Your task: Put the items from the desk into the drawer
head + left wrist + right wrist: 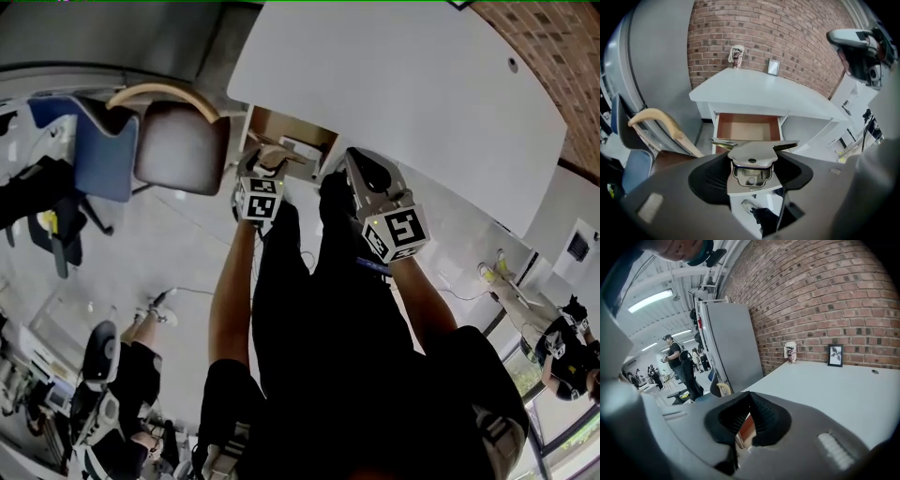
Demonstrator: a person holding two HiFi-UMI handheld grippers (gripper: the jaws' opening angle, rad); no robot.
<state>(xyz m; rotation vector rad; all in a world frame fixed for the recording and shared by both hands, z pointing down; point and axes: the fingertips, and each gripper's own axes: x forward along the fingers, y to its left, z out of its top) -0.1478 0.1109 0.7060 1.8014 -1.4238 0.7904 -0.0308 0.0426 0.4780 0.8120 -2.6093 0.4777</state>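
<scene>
The left tool (752,172) is closed on a silver metal clip (752,151), whose two thin wings spread sideways above the black pads. The right tool (750,401) has its ribbed black pads brought together at the tips, with nothing held between them. Just beyond the clip, an open brown wooden drawer (747,127) juts from under the white worktop (759,91), its floor and side walls showing. At the worktop's far edge, against the red brick wall (764,33), stand a small framed picture (773,67) and a patterned cup (737,55), well apart from both tools. A chair with a curved wooden back (658,121) stands left of the drawer. In the head view the left forearm (230,300) and right forearm (422,300) reach forward side by side, with both tools near the drawer front. There the worktop's edge hides most of the drawer
</scene>
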